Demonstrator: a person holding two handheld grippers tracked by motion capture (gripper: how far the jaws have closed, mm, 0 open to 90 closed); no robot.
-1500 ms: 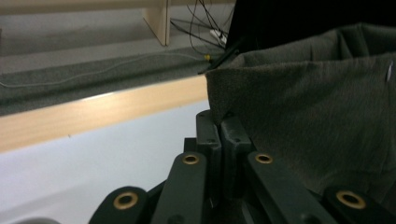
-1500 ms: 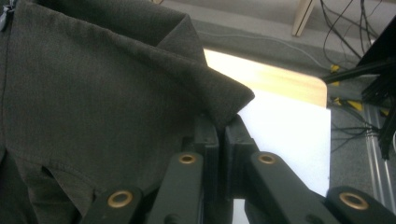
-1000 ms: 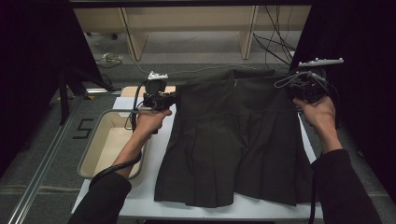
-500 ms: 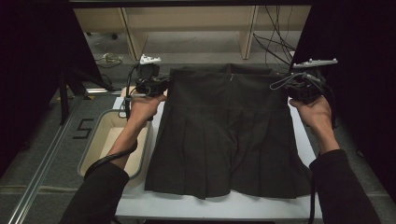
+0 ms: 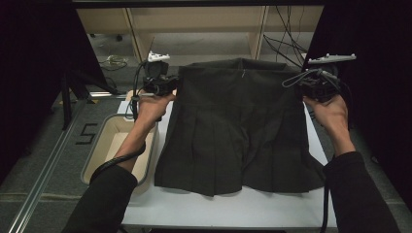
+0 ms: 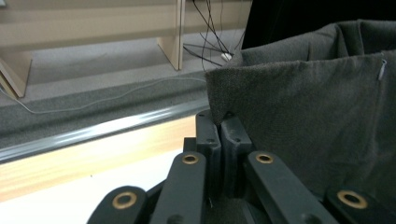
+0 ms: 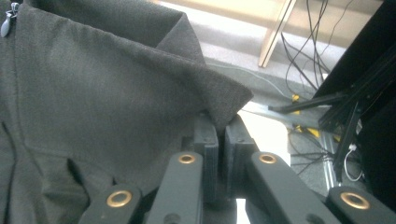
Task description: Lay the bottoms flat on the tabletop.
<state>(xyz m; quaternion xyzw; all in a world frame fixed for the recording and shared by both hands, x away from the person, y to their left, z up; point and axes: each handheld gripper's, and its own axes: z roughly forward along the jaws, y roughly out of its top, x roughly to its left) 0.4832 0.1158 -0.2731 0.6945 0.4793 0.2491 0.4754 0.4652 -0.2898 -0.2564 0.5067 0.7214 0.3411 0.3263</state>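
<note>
Only readable thing here is a big black number "5" point(image 5: 85, 134) marked on the grey floor point(image 5: 53, 160), left of the counter point(image 5: 233, 206), just beside the beige bin point(image 5: 99, 150). No labels or brands legible anywhere else.

Dark pleated skirt point(image 5: 238, 131) held up by waistband corners, hem on table.
</note>
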